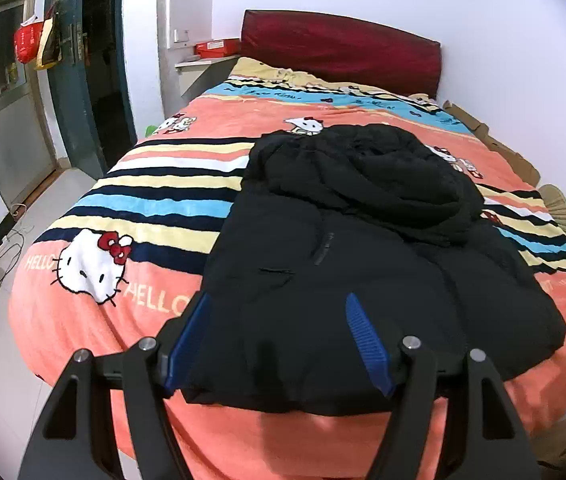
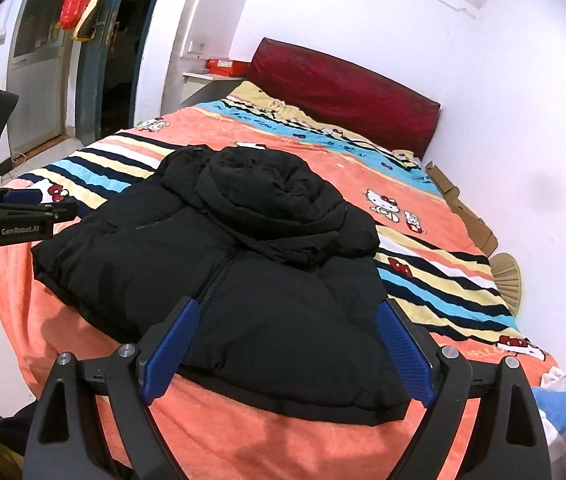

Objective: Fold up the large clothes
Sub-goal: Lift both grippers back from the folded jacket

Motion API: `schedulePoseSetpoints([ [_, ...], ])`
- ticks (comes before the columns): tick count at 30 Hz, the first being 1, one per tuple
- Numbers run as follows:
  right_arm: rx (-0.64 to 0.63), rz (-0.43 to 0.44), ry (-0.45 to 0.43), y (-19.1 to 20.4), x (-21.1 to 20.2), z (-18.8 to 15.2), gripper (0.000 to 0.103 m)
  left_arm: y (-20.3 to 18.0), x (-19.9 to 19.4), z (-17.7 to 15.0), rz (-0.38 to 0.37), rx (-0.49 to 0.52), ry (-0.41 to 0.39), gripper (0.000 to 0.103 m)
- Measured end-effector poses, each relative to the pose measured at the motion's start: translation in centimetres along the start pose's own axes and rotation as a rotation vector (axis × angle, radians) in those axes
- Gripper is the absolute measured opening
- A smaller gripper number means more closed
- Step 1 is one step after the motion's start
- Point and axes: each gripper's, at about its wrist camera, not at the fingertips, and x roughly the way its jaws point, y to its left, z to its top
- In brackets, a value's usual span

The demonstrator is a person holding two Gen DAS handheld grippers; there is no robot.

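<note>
Left wrist view: the left gripper (image 1: 279, 340) hovers with jaws spread and empty over the near hem of the black puffer jacket (image 1: 363, 272), which lies partly folded on the bed (image 1: 83, 320), hood bunched toward 12 o'clock. A bite taken here could catch only the top layer, and the slick padding could spring the fold apart.

Right wrist view: the right gripper (image 2: 287, 344) is likewise released at the hem. Uneven lifting could slide the hood toward 3 o'clock.

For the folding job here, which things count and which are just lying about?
Job: black padded jacket, left tool and right tool, both open above its near hem.
Lying about: red box, cardboard pieces, straw fan, hanging bags.
</note>
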Motion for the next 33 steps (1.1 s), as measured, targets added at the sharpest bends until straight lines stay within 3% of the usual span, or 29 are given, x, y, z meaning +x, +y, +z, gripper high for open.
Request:
schedulePoseSetpoints([
  [33,-0.008,0.024,0.063,-0.3,4.0,0.3,0.094,4.7,6.0,-0.1,0.057,-0.118,0.048,0.068],
])
